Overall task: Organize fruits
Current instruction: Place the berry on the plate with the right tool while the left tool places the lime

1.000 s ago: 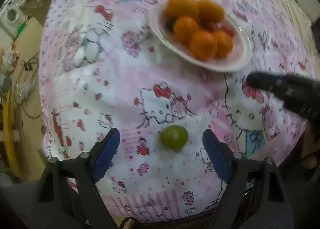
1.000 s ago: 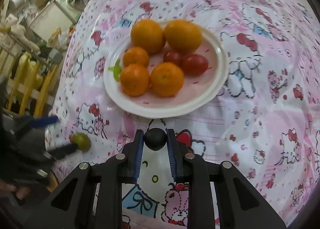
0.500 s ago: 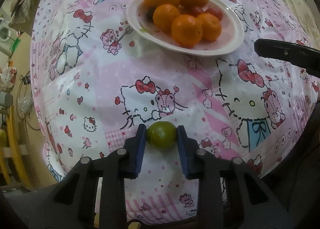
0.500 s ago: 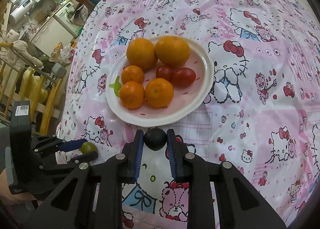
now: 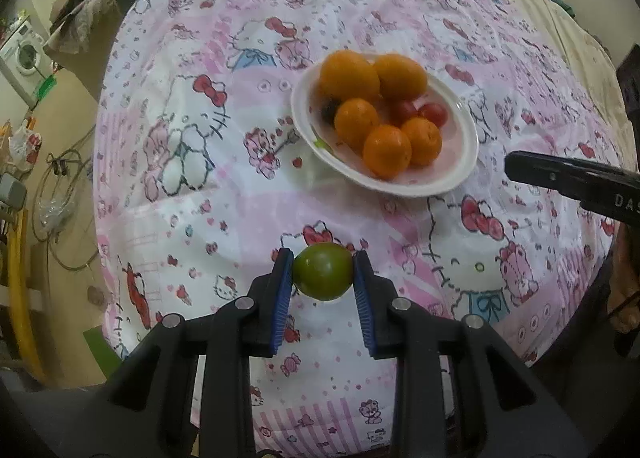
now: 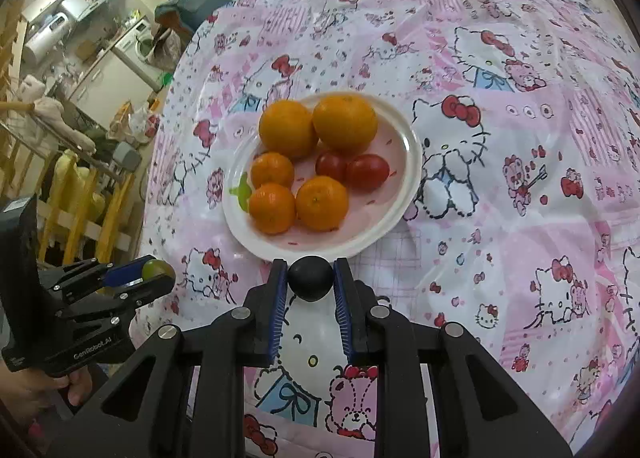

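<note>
My left gripper is shut on a small green fruit, held just above the pink patterned tablecloth; the same green fruit shows in the left gripper at the lower left of the right wrist view. My right gripper is shut on a small dark round fruit, just in front of the white plate. The plate holds several oranges and two red tomatoes. One finger of the right gripper reaches in from the right.
A small green piece lies on the plate's left rim. The cloth-covered table drops off at the left, where a washing machine, yellow rails and clutter stand. A person's hand grips the left gripper's handle.
My left gripper's jaws closed on the green fruit and lifted it off the cloth. The right gripper rose a little with the dark fruit still in it.
</note>
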`<state>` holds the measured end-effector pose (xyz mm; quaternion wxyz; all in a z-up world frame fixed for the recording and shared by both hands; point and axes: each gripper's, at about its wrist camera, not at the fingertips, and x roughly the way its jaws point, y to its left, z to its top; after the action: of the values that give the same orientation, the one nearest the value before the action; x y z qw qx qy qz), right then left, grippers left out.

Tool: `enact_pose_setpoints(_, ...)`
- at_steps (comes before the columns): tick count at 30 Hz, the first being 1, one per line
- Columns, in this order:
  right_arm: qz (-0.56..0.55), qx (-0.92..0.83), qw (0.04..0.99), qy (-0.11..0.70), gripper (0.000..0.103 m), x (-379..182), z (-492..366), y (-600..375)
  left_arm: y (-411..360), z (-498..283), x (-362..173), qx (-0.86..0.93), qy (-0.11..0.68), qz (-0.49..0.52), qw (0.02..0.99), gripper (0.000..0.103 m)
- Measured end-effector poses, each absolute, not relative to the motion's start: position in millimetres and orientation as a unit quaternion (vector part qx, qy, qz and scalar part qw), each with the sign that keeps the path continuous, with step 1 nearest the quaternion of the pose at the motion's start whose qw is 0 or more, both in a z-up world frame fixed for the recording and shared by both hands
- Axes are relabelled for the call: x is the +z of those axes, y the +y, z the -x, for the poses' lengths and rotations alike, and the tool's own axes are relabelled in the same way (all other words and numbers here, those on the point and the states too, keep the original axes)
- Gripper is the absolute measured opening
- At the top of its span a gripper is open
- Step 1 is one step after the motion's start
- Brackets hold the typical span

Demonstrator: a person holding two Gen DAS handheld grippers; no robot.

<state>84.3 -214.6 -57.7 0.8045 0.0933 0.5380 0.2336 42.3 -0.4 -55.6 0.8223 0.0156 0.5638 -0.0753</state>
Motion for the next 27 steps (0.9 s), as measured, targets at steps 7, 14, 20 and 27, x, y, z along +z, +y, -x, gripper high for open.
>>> enact_pose_setpoints(7, -0.131, 0.238, 0.82, 0.504, 0.025, -35, -89, -236, 1, -58, -31, -0.085, 0.546, -0.01, 0.833, 0.026)
enact_pose_setpoints(14, -0.135, 0.233, 0.831, 0.487, 0.025, -17, -107, -254, -1, -85, -9, -0.086, 0.528, -0.017, 0.845, 0.026)
enact_pose_setpoints(20, -0.124, 0.229, 0.834, 0.487, 0.025, -16, -132, -262, -2, -112, -7, -0.08, 0.528, -0.023, 0.845, 0.026)
enact_pose_setpoints(27, -0.117, 0.233, 0.815, 0.517, 0.025, -37, -158, -253, -7, -137, -28, -0.079, 0.548, -0.015, 0.833, 0.026)
